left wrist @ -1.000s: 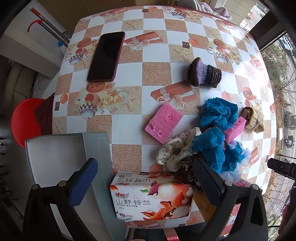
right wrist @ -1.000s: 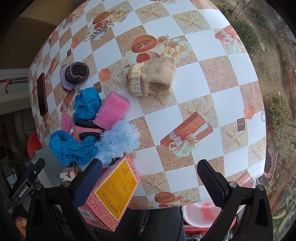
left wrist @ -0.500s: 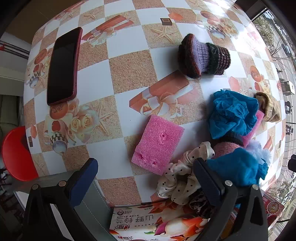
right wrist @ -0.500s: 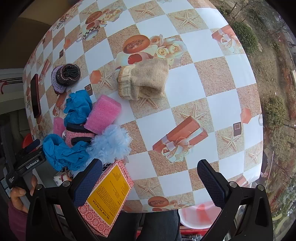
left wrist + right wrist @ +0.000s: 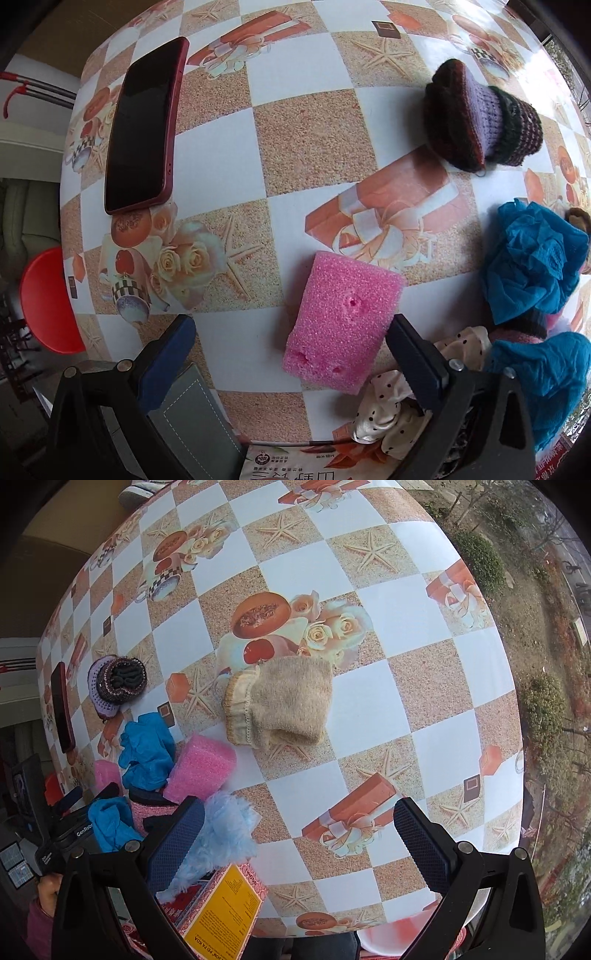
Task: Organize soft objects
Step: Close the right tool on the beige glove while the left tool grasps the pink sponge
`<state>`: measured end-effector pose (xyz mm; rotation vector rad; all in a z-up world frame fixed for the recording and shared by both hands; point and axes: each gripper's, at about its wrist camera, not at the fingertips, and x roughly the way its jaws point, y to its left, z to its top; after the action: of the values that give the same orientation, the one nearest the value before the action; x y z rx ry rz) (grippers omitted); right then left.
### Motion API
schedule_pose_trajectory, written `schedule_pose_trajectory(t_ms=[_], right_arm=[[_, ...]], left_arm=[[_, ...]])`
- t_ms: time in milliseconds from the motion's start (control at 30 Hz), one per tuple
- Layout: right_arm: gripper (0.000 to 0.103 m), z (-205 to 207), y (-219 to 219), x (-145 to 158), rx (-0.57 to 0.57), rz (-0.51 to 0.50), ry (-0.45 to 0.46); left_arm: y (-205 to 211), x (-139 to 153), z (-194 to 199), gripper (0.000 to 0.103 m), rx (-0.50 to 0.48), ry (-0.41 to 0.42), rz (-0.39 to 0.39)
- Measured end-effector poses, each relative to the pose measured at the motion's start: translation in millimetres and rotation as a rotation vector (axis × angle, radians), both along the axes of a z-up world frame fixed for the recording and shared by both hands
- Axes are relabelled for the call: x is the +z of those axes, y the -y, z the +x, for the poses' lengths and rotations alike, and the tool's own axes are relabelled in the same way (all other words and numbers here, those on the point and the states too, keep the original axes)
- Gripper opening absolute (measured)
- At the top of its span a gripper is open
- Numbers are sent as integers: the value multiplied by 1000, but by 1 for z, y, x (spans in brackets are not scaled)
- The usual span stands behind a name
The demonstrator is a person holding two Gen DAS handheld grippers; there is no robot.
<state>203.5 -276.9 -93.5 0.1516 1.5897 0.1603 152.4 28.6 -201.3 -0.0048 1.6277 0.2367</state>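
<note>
**Pink sponge between wide left tongs**

The pink sponge [image 5: 341, 317] lies flat on the bench [image 5: 314, 140], between the spread fingers of the left tongs [image 5: 291, 354], nearer the right one, untouched. A phone [image 5: 144, 125] lies well apart. The right tongs [image 5: 295, 845] gape wide and empty above the bench; a beige sock [image 5: 280, 705] rests beyond them.

Table covering: glossy checked oilcloth [image 5: 306, 147], white and sand-textured squares printed with starfish, roses, teacups and gift boxes.
Seating: round red plastic stool [image 5: 44, 299] beyond the table's left edge.
Outdoors: bare ground with green shrubs [image 5: 480, 557] past the table's right edge.
Light: daylight, brightest at the far right corner.
</note>
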Motion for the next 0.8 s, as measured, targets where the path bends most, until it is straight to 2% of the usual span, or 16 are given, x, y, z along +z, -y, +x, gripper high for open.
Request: schedule_pose_trajectory(t_ms=[200, 367, 633, 800], right_arm=[[103, 31, -12, -22, -12, -8, 15], [103, 43, -23, -42, 3, -26, 9], [103, 44, -29, -67, 32, -85, -29], [103, 36, -44, -70, 66, -136, -15]], left_arm=[[0, -2, 0, 103, 9, -1, -29], [12, -22, -8, 103, 43, -15, -49], [3, -36, -10, 103, 65, -18, -79], [-13, -46, -15, 103, 117, -18, -145]])
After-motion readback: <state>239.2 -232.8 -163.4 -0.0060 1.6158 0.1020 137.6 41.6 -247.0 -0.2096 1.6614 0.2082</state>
